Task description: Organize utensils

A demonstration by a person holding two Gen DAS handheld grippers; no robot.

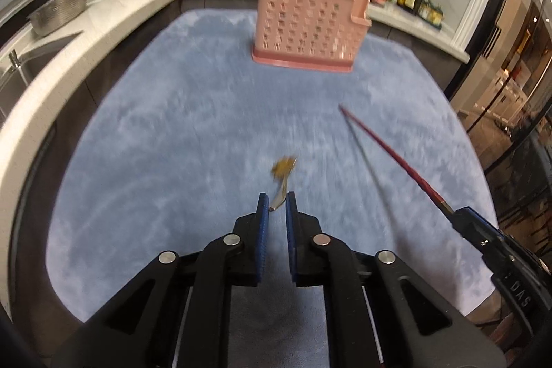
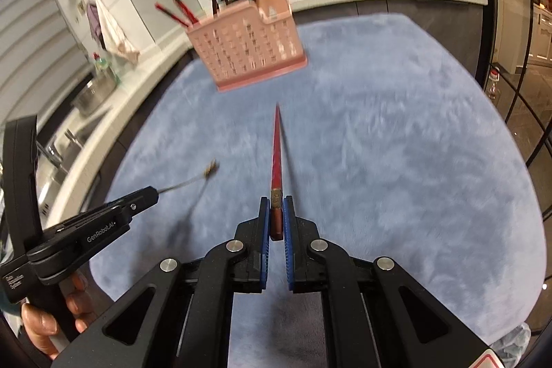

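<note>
left tool: my left tool [image 1: 276, 201] is clamped on the tail of a small metal utensil [image 1: 283, 173], held off the blue table cover [image 1: 172, 126]; seen from the right wrist it sticks out of that tool [image 2: 155, 191] toward its brownish head [image 2: 211, 168].
right tool: my right tool [image 2: 276, 207] is clenched on the thick butt end of a red chopstick [image 2: 277, 154], tip pointing at the pink holder [image 2: 248, 43]; from the left wrist it shows as a long red stick [image 1: 396, 157] out of the right tool [image 1: 456, 215].
holder: pink perforated holder [image 1: 307, 26] stands at the far side of the cover, already carrying red and green sticks.
handling, chopstick: I judge it light, stiff, smooth; gripped at the very end, so the tip may swing. Lead with the tip.
handling, small utensil: light, thin, probably slippery metal; tail grip looks shallow, could pivot.
hard to tell: motion blur smears the utensil head, so fork or spoon I cannot tell. A thin dark line beside the chopstick may be a shadow or a second stick, unclear. Holder compartments are hidden behind its wall.
person: fingers [image 2: 41, 319] on the left handle only.
</note>
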